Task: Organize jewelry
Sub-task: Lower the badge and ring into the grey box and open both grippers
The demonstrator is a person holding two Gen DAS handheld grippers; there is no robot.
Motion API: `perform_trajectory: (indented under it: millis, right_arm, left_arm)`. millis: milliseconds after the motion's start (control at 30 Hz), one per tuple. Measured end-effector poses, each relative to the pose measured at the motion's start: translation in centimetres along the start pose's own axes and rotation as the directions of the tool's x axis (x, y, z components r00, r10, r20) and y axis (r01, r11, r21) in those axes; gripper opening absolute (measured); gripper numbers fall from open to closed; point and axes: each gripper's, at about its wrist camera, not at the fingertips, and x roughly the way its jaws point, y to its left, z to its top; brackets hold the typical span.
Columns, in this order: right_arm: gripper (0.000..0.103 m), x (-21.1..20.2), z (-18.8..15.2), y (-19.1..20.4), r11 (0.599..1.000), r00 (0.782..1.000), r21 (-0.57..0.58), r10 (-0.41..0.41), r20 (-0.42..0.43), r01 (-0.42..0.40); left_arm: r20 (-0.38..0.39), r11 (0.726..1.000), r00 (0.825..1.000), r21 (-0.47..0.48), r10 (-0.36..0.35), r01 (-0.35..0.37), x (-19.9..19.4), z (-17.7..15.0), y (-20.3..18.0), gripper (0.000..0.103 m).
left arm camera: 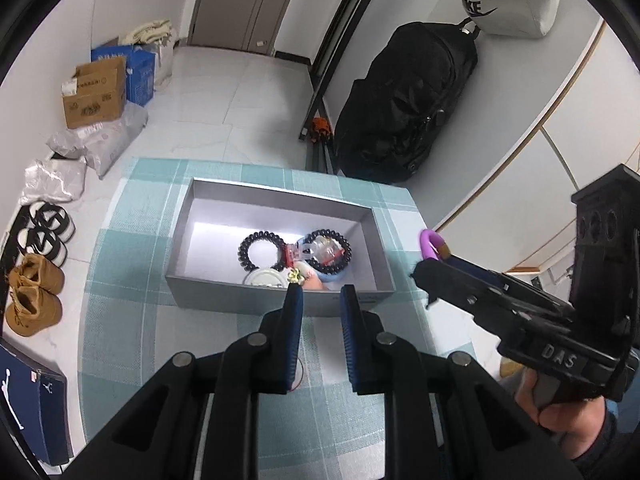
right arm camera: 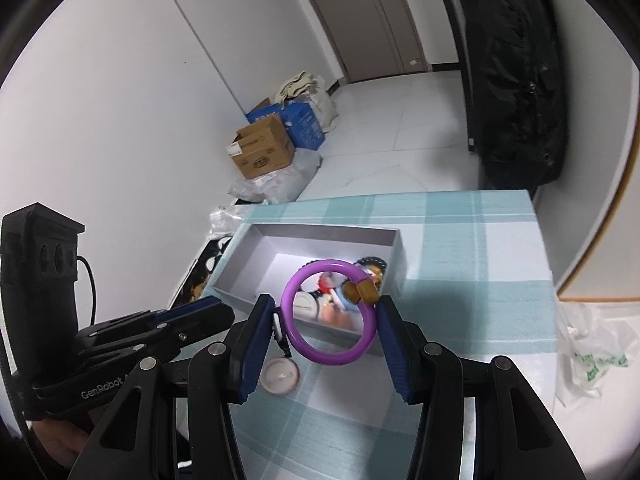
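We see the right hand-held gripper clamping the purple ring above the near wall of the grey box on the tabletop, box holding black bead bracelets and other pieces, left hand-held gripper open, holding nothing.

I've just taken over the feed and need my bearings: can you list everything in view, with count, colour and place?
bangle: one, purple with brown beads, held in the right gripper above the table
box: one, grey, open, on the table
bead bracelets: two, black, inside the box among other small items
round disc: one, white, on the cloth in front of the box
tablecloth: one, teal and white check, covering the table
backpack: one, black, against the wall
cardboard box: one, brown, on the floor
boots: one pair, tan, on the floor
left gripper: black with blue pads, open, at the box's near wall
right gripper: black with blue pads, shut on the bangle
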Motion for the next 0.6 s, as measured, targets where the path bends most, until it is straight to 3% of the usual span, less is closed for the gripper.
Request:
perform_trajectory:
  millis: [100, 167, 233, 267, 400, 500, 600]
  right_arm:
    - [0.050, 0.4, 0.1, -0.1, 1.000, 1.000, 0.002, 0.027, -0.008, -0.027]
    - [0.050, 0.7, 0.2, -0.2, 0.999, 0.999, -0.004, 0.036, -0.012, -0.036]
    - [0.051, 0.9, 0.1, -0.6, 0.999, 0.999, 0.005, 0.046, -0.015, -0.046]
    - [0.051, 1.0, 0.1, -0.8, 0.999, 0.999, 0.015, 0.049, -0.017, -0.049]
    - [0.051, 1.0, 0.0, -1.5, 0.997, 0.998, 0.054, 0.059, -0.019, -0.058]
    - [0.051, 0.7, 0.0, -1.5, 0.997, 0.998, 0.056, 0.058, -0.010, -0.057]
    - [0.051, 0.5, 0.0, -1.6, 0.997, 0.999, 0.053, 0.051, -0.007, -0.051]
  left_arm:
    - [-0.071, 0.999, 0.997, 0.044, 0.033, -0.030, 0.0, -1.0, 0.1, 0.015]
    - [-0.110, 0.997, 0.993, 0.062, 0.049, -0.043, 0.4, -1.9, 0.2, 0.021]
    - [-0.161, 0.995, 0.985, 0.086, 0.067, -0.054, 1.8, -2.8, 0.5, 0.051]
    - [-0.169, 0.995, 0.983, 0.085, 0.072, -0.058, 2.1, -2.9, 0.6, 0.056]
    - [-0.231, 0.996, 0.969, 0.061, 0.085, -0.072, 4.4, -3.4, 1.1, 0.056]
    - [-0.229, 0.982, 0.959, 0.116, 0.170, -0.146, 5.4, -3.6, 0.4, 0.056]
    - [-0.256, 0.966, 0.936, 0.154, 0.242, -0.207, 6.9, -4.0, 0.4, 0.056]
